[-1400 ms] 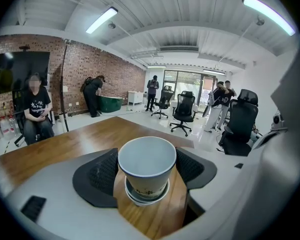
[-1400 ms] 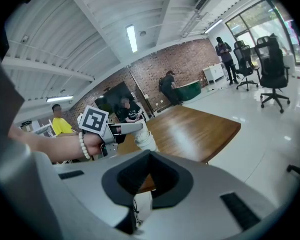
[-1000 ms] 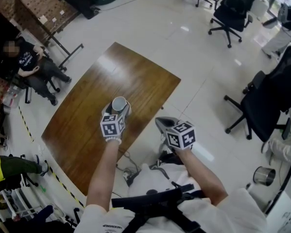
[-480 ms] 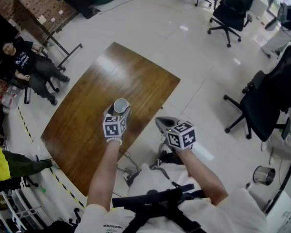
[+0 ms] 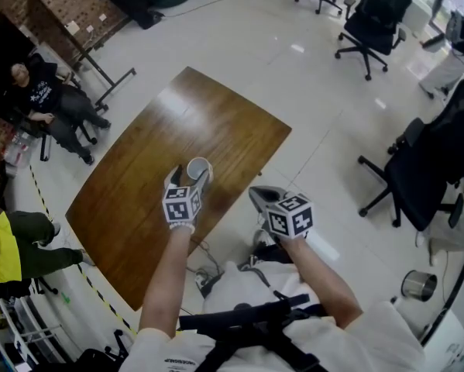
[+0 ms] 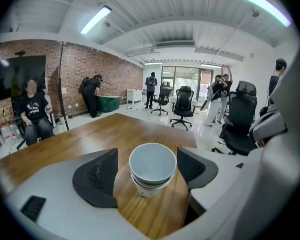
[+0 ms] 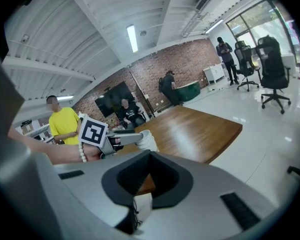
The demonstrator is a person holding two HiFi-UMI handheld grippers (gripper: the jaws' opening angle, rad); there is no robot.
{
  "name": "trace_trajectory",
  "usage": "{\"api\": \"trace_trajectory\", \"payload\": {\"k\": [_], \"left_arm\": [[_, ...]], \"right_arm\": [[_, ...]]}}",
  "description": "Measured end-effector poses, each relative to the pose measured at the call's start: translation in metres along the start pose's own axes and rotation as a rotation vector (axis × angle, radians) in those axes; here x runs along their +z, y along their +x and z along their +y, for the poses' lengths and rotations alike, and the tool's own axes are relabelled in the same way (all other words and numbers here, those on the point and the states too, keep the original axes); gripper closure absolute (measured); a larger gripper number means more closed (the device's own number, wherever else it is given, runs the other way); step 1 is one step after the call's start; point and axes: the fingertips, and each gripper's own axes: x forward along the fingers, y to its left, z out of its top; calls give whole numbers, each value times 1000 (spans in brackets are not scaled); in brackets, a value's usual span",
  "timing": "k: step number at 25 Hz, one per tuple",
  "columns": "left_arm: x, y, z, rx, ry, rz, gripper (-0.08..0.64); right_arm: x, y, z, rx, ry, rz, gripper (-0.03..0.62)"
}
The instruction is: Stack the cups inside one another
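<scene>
A stack of white paper cups (image 5: 197,169) stands upright on the brown wooden table (image 5: 177,122), near its front edge. My left gripper (image 5: 191,173) is around it, and its jaws have just been opening. In the left gripper view the cup stack (image 6: 152,168) sits between the black pads (image 6: 100,175), with a gap on each side. My right gripper (image 5: 256,194) hangs off the table's near corner over the floor, shut and holding nothing. The right gripper view shows its closed jaws (image 7: 148,176), and beyond them the cups (image 7: 145,140) within the left gripper's fingers.
Black office chairs (image 5: 371,18) stand on the white floor at the back and right. A person sits by the brick wall (image 5: 49,103), and another in yellow (image 5: 3,250) stands at the left. Cables (image 5: 208,279) lie under the table's edge. A metal bin (image 5: 417,284) is at lower right.
The left gripper's jaws have spread slightly away from the cup stack, which stays put on the table. The right gripper has not moved.
</scene>
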Motion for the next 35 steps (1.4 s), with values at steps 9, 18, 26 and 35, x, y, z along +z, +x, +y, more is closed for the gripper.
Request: {"api": "trace_trajectory", "payload": {"k": [9, 18, 26, 35], "left_arm": [[22, -83, -4, -6, -179, -173, 192], [6, -166, 18, 72, -276, -213, 192], [-48, -235, 47, 123, -354, -214, 192], [-101, -295, 68, 200, -404, -214, 347]], "right_arm": [[-8, 8, 33, 47, -29, 7, 592], [-19, 23, 91, 97, -45, 9, 592], [-45, 30, 160, 130, -68, 39, 592], [-70, 35, 201, 150, -62, 41, 592]]}}
